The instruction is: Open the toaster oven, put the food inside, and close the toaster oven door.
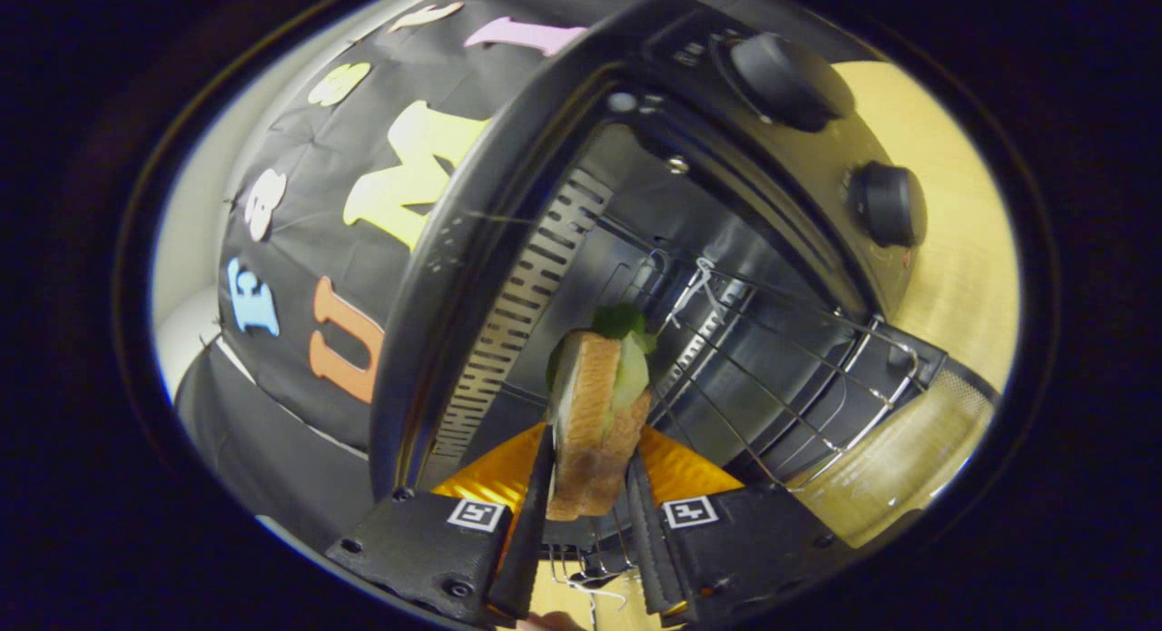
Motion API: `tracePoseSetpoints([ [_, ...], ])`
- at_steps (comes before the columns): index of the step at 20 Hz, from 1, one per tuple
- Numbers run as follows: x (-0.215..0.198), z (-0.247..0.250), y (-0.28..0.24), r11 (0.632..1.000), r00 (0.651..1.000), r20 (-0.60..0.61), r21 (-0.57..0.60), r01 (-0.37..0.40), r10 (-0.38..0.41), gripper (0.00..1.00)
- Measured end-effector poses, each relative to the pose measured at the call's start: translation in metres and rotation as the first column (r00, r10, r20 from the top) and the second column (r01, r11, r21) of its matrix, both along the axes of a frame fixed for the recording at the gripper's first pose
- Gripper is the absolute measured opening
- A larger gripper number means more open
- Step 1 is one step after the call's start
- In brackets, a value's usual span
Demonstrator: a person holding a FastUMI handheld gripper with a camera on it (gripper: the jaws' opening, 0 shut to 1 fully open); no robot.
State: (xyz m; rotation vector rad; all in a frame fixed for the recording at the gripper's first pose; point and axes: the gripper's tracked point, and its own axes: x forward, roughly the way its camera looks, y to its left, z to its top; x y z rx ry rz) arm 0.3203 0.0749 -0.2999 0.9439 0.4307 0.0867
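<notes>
sandwich clamped between tool fingers, toaster oven open just ahead, wire rack inside

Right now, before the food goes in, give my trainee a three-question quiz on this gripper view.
1. True or false: the toaster oven has its door shut.
2. What does the gripper hold? A) a sandwich with green leaves B) a bare wire rack C) a knob
3. Fill in: the wire rack sits ____ the oven, beyond the sandwich.

Key
1. False: the oven stands open, its cavity and slotted side wall in plain sight.
2. A: both fingers press on the sandwich, held on edge between them.
3. Inside. The two knobs sit on the oven's front panel, beside the opening.
</notes>
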Motion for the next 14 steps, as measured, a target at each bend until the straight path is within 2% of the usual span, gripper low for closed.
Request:
tracePoseSetpoints([
  [3,0.001,-0.001,0.008,0.985,0.999,0.008,-0.169,-0.046,0.049,0.62],
  [6,-0.001,-0.007,0.01,0.949,0.997,0.001,-0.307,-0.07,0.073,0.75],
  [10,-0.005,-0.011,0.018,0.878,0.988,-0.031,-0.456,-0.147,0.149,0.81],
  [14,-0.015,-0.025,0.027,0.769,0.97,-0.109,-0.594,-0.238,0.216,0.88],
])
